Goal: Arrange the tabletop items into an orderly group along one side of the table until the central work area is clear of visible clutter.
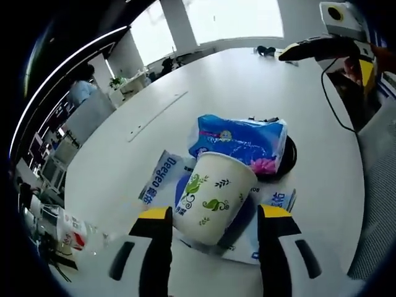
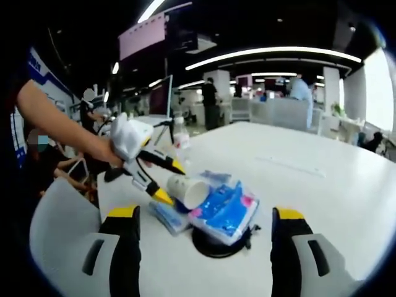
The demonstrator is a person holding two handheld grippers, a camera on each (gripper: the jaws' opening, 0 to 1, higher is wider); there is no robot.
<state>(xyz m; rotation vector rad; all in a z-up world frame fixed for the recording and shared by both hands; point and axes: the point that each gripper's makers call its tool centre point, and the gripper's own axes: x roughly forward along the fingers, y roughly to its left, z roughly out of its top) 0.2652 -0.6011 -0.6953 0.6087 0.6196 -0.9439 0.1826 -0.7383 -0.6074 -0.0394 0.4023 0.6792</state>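
While the left gripper (image 1: 213, 216) is held with its jaws spread wide to either side of the paper cup (image 1: 213, 198), no contact is seen, so nothing is gripped yet. The cup is lying tipped on its side, rim toward the camera, resting on flat blue-and-white packets (image 1: 159, 178) near the table (image 1: 247, 80) edge. Just behind it a blue tissue pack (image 1: 241, 141) is propped on a black round disc (image 1: 288, 158). In the right gripper view, the right gripper (image 2: 204, 223) is seen wide open and empty, well short of the pile, with the tissue pack (image 2: 224, 213) and disc (image 2: 216, 246) between its jaws' line of sight. The cup (image 2: 189, 190) is bracketed by the left gripper (image 2: 162, 180), held by a hand (image 2: 127, 141). The cup is judged light, thin-walled and easily crushed; it should be taken across the body near the stiffer rim with gentle closure. The tissue pack is likely soft and squashy, the packets slippery and flat, hard to pinch. Clutter remains central; grouping is barely begun.
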